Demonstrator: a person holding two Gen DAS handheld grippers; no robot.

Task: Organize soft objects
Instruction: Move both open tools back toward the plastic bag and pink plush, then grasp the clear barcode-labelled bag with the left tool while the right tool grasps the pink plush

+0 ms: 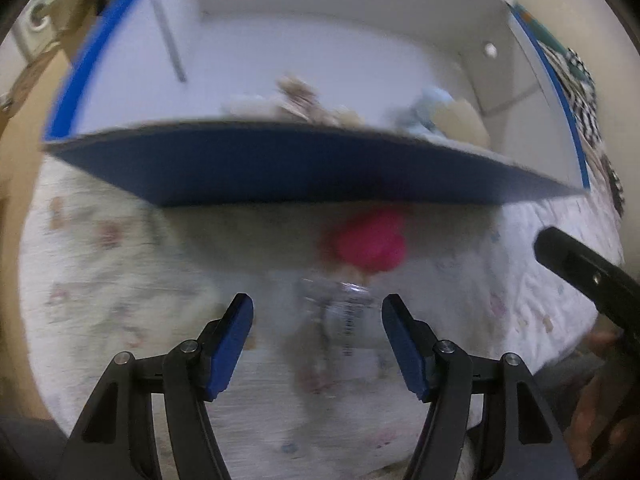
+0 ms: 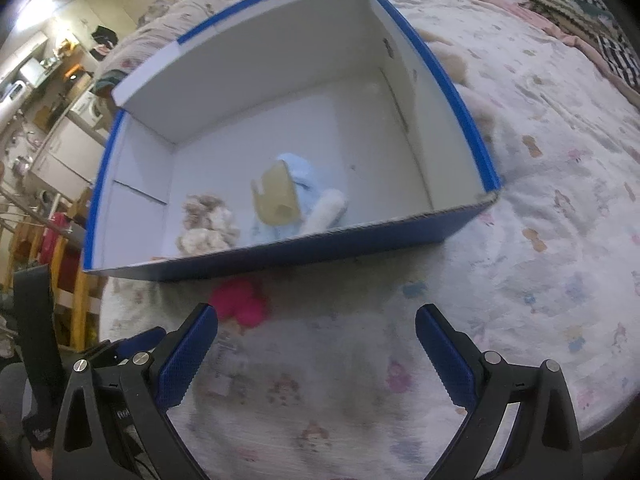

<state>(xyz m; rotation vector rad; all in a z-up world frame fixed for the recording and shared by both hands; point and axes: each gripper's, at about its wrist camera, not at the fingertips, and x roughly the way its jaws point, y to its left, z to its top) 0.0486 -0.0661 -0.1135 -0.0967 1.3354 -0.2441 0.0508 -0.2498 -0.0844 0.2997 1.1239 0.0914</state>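
One pink soft toy (image 1: 370,246) beyond open left jaws, beside box (image 1: 312,168)

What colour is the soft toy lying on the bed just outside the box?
Bright pink toy; clearest in the right wrist view.

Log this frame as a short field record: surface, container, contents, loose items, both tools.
surface: patterned bedspread
container: blue box, white inside, open top
contents: beige fluffy toy; light blue plush with a tan piece on it
loose item: pink soft toy on the bedspread, against the box's near wall
left tool: open, empty, above the pink toy
right tool: open, empty
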